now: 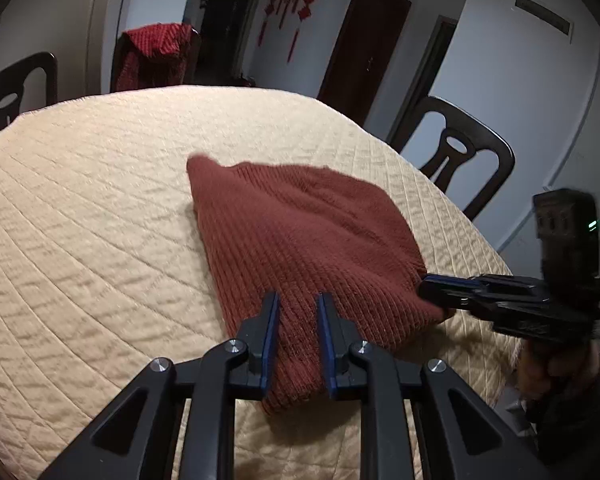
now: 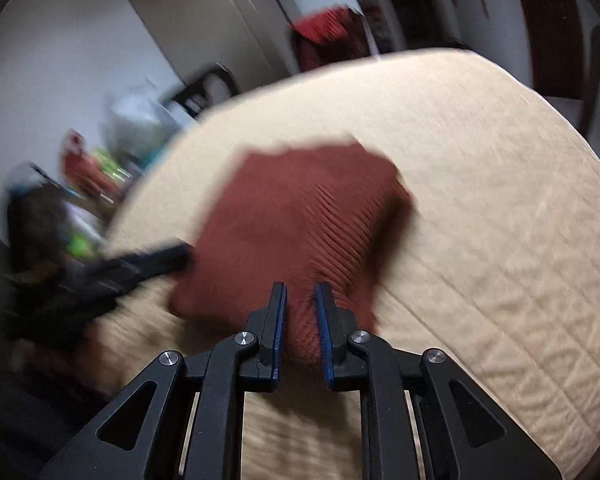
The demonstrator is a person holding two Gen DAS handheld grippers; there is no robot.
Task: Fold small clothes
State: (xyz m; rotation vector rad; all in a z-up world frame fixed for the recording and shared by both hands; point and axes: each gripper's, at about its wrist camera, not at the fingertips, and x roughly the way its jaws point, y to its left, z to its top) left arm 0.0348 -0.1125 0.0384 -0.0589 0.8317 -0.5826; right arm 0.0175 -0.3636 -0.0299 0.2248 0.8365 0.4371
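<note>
Left gripper (image 1: 297,308) and right gripper (image 2: 301,298) each pinch the red knit (image 1: 300,232)'s near edge; lift evenly, fold over table (image 1: 80,200).

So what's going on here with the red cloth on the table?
A person is folding a small rust-red knitted garment on a table with a beige quilted cover, holding a gripper in each hand. The left gripper has the near edge of the garment between its fingers, and the right gripper grips another edge close by. The garment lies mostly flat, with the gripped edges bunched up. The right wrist view is blurred, so things appear to be in motion.
</note>
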